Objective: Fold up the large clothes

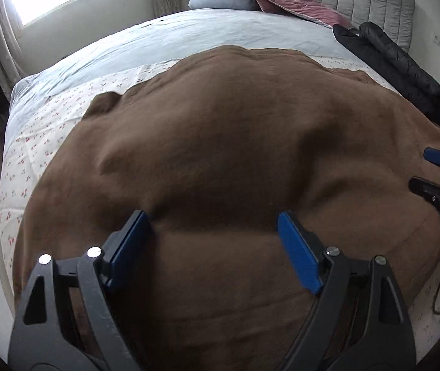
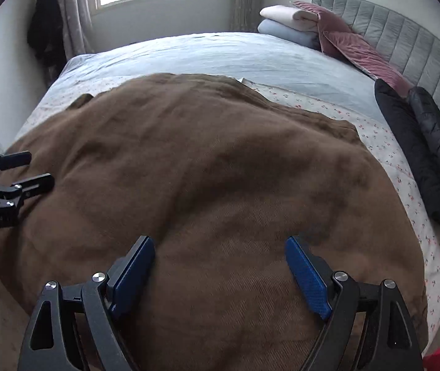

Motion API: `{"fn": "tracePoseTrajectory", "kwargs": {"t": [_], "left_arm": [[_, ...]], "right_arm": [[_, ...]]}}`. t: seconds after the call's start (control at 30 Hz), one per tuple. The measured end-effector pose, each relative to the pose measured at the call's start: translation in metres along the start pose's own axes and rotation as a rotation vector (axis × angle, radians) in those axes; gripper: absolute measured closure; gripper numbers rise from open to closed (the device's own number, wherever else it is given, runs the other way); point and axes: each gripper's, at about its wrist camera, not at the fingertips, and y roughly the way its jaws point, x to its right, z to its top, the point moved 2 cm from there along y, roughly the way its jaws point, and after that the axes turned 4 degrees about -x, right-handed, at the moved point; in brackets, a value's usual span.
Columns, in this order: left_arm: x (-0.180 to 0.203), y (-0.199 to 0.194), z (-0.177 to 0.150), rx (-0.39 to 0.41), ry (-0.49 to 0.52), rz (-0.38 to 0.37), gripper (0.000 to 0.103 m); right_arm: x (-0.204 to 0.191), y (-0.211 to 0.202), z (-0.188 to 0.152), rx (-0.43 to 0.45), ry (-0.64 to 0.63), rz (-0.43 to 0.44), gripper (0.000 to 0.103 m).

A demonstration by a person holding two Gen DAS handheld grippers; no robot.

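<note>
A large brown garment (image 1: 220, 142) lies spread over the near part of the bed and fills the middle of both views (image 2: 207, 170). My left gripper (image 1: 213, 219) is open with its blue pads wide apart just above the cloth. My right gripper (image 2: 220, 244) is also open above the cloth. The right gripper shows at the right edge of the left wrist view (image 1: 417, 170), open. The left gripper shows at the left edge of the right wrist view (image 2: 40, 170), open. Neither holds anything.
The bed has a floral sheet (image 1: 34, 142) and a pale blue cover (image 2: 220, 58). A black puffer jacket (image 2: 427, 151) lies along the right side. Folded pink and blue items (image 2: 288, 23) and a rose quilt (image 2: 359, 52) sit by the grey headboard (image 2: 420, 52).
</note>
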Motion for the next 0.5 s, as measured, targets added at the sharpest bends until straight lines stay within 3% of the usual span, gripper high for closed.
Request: {"fn": "tracePoseTrajectory", "kwargs": {"t": [0.07,0.17,0.3,0.37,0.4,0.5], "left_arm": [[-0.023,-0.007,-0.017,0.023,-0.021,-0.013,0.017],[-0.043,-0.022,-0.036,0.057,0.013,0.033,0.017],[-0.076,-0.037,-0.052,0.066,-0.034,0.015,0.021],[-0.085,-0.041,-0.055,0.059,-0.039,0.115,0.016],[-0.090,-0.043,-0.058,0.040,-0.066,0.135,0.014],[-0.102,-0.057,-0.065,0.008,-0.189,0.063,0.014]], "right_arm": [[0.035,-0.005,-0.016,0.002,0.082,-0.014,0.013],[0.086,-0.013,-0.042,0.022,0.129,-0.075,0.012],[0.111,-0.036,-0.062,0.042,0.133,-0.032,0.019],[0.118,-0.046,-0.068,0.026,0.139,-0.178,0.017],[0.125,-0.050,-0.074,0.024,0.174,-0.158,0.017],[0.145,-0.068,-0.091,-0.004,0.321,-0.071,0.017]]}}
